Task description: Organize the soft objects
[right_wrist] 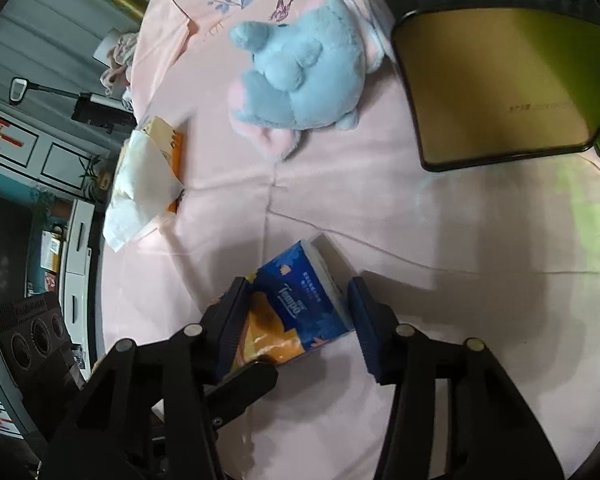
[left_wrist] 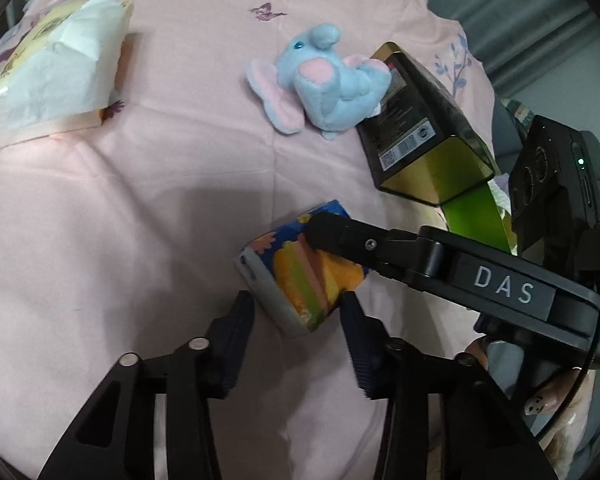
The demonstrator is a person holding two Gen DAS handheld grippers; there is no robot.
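A small blue and orange tissue pack [left_wrist: 300,276] lies on the pink sheet [left_wrist: 120,220]. My left gripper [left_wrist: 298,312] is open, its fingers either side of the pack's near end. My right gripper [right_wrist: 296,304] is open around the same pack [right_wrist: 296,304]; its left finger touches the pack, the right finger stands just off it. One right finger [left_wrist: 340,236] rests on the pack's top in the left wrist view. A blue and pink plush elephant [left_wrist: 320,80] lies further back, also in the right wrist view [right_wrist: 296,80]. An open white tissue pack [left_wrist: 56,76] lies at far left.
A dark and gold tin box [left_wrist: 416,132] lies on its side beside the elephant, with a green surface behind it; it also shows in the right wrist view [right_wrist: 500,88]. The sheet's edge [right_wrist: 148,80] drops off to the left, with cabinets beyond.
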